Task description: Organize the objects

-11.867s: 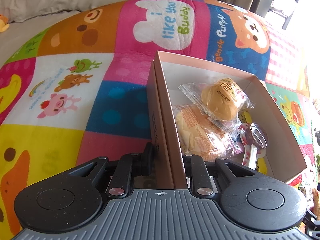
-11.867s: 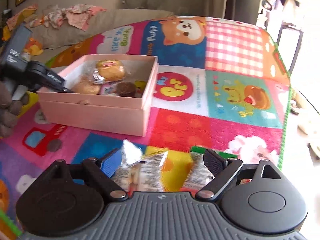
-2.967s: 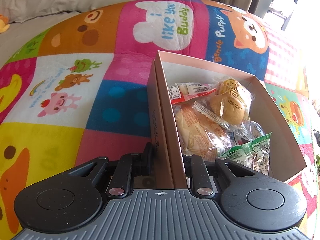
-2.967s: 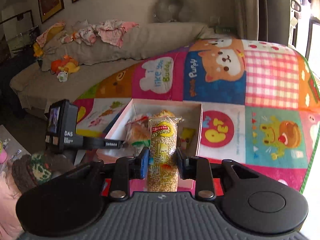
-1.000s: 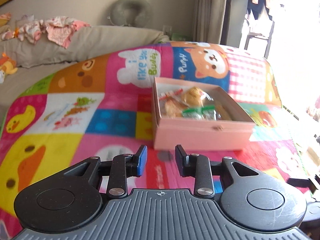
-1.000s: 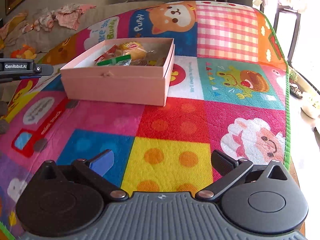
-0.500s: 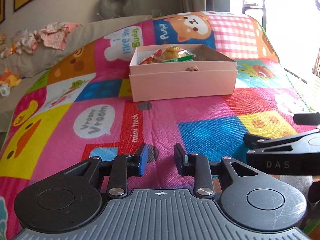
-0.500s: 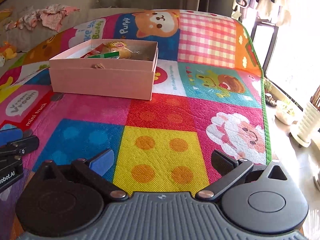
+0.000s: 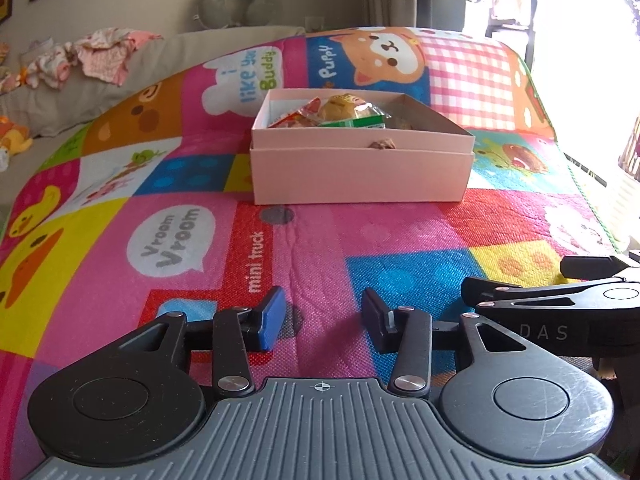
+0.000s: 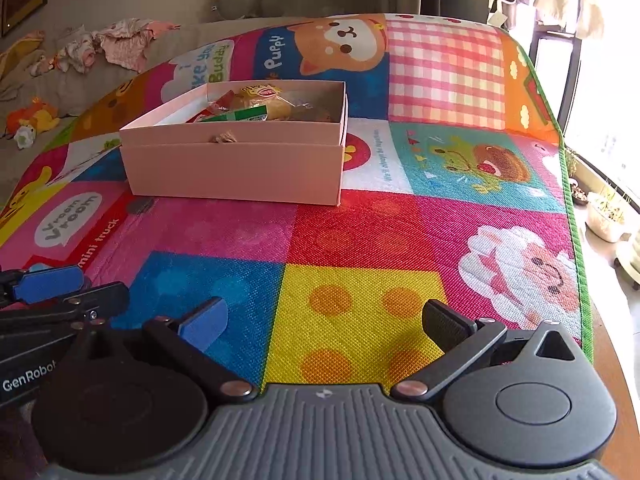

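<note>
A pink cardboard box (image 9: 360, 176) sits on the colourful play mat, also in the right wrist view (image 10: 236, 168). It holds several wrapped snacks (image 9: 336, 114), among them a wrapped bun (image 10: 264, 100) and a green packet (image 10: 236, 114). My left gripper (image 9: 322, 318) is open and empty, low over the mat well in front of the box. My right gripper (image 10: 324, 320) is open wide and empty, beside the left one. Each gripper shows at the edge of the other's view.
The cartoon play mat (image 9: 200, 220) covers the table. Its green-trimmed right edge (image 10: 572, 216) drops to the floor by a bright window with potted plants (image 10: 606, 212). A grey couch with clothes (image 9: 104, 54) and soft toys (image 10: 32, 120) lies behind.
Both grippers have pulled back from the box toward the near mat edge. My left gripper's fingers have spread apart. The box and its snacks have not moved.
</note>
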`<state>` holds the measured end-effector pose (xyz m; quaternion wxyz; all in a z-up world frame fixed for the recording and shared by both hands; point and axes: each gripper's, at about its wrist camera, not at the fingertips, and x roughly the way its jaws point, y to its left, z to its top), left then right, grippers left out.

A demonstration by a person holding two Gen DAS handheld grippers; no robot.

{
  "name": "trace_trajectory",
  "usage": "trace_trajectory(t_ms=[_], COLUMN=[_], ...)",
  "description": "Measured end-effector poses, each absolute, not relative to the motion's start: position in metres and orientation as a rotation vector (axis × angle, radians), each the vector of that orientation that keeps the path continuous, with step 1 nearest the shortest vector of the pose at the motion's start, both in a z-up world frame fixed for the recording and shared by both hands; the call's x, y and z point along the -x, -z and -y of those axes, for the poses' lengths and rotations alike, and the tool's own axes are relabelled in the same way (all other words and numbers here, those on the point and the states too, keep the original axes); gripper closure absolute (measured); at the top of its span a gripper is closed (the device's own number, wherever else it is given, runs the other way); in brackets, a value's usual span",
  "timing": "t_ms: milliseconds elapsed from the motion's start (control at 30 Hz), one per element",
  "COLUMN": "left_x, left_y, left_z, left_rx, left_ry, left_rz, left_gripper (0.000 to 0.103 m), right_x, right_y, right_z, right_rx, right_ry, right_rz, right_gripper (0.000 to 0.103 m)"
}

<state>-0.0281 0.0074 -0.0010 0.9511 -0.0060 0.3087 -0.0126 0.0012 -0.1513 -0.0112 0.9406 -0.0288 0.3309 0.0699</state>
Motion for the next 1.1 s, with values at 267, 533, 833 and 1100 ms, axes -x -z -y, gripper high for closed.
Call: trace_trajectory(t_ms=[267,533,833,1100], left_x=[0.0276,0.0271,0.0276,0.0271], left_y=[0.0011,0.001,0.0011,0.0011], left_z=[-0.0076,-0.0085,-0.0081,-0.0079], left_rx=[0.007,0.014,0.014,0.009], left_ry=[0.024,0.027,0.027,0.026], left_rz=[-0.628,-0.628,-0.628,-0.628], left_gripper=[0.055,0.055,0.055,0.055], right_x=[-0.0003,-0.0002,-0.0006,-0.0006], right_y=[0.0112,0.0111,0.0113,0.0108], right_z=[0.1559,0.1553,0.156,0.1559], right_rx=[0.041,0.045,0.044,0.045], right_ry=[-0.148,-0.146,-0.147,-0.147], right_rz=[-0.681,-0.681,-0.68,-0.681], right_gripper=[0.0,0.0,0.0,0.0])
